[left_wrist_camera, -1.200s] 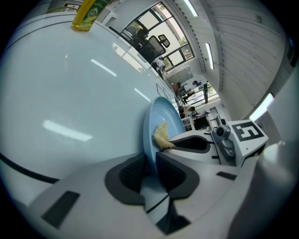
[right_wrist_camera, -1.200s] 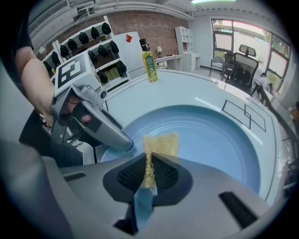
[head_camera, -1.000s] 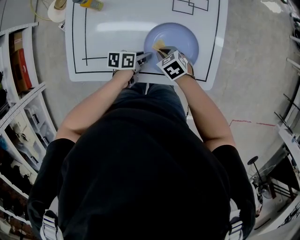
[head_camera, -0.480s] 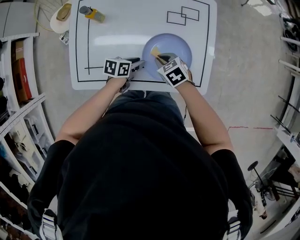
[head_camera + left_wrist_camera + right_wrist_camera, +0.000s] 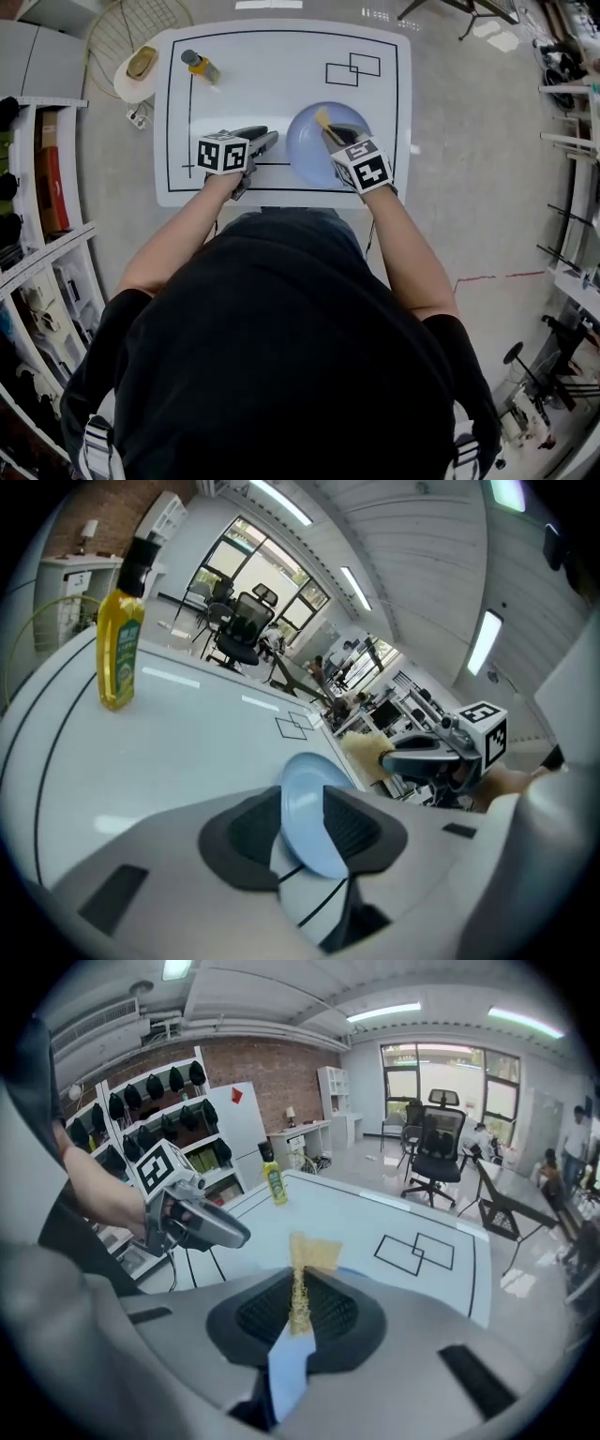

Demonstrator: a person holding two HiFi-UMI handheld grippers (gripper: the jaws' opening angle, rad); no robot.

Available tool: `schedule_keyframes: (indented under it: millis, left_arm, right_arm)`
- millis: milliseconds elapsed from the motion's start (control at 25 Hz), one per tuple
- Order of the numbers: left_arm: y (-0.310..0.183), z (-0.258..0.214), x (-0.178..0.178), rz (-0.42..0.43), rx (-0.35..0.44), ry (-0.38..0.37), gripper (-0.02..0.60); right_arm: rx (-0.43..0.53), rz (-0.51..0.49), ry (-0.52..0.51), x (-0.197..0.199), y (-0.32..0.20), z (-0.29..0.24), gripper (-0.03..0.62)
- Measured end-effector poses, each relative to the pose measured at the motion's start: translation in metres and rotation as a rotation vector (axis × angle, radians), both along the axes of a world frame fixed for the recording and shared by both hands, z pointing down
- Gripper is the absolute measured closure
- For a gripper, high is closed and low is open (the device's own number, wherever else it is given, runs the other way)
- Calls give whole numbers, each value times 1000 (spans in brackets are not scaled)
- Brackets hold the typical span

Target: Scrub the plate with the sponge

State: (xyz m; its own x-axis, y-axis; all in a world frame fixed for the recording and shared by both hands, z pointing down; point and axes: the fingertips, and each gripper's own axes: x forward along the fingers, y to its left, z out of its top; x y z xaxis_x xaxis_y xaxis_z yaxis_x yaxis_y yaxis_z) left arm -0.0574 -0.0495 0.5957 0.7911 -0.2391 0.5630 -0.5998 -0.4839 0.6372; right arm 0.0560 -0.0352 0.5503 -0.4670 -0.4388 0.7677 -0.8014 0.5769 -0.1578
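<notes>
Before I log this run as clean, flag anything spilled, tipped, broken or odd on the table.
Nothing stands out. The plate lies flat and unbroken on the table, the bottle stands upright with no spill, and the sponge is pinched between the fingers of the right gripper.

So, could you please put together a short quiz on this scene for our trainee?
1. True or false: the right claw is empty.
2. Where does the yellow bottle stand? A) on the blue plate; B) near the table's far left corner; C) in the right claw.
3. Which claw has its jaws apart, gripping nothing?
Key: 1. False: it is shut on the sponge. 2. B. 3. The left claw; its jaws have just been opening, and nothing is between them.
</notes>
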Motion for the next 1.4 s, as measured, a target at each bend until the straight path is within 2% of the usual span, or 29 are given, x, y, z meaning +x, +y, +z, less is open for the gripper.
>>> schedule_keyframes:
  millis: [400, 680, 1080, 1400]
  left_arm:
    - [-39, -66, -33, -19, 232, -2, 443]
    - [-50, -108, -54, -53, 360, 6, 454]
    - [-51, -150, -69, -40, 440, 15, 454]
    - [-44, -159, -72, -16, 476, 11, 454]
  right_arm:
    - [144, 133, -34, 20, -13, -64, 563]
    - [246, 190, -57, 25, -9, -101, 563]
    - [307, 245, -82, 31, -4, -130, 565]
    - [323, 258, -76, 30, 2, -138, 565]
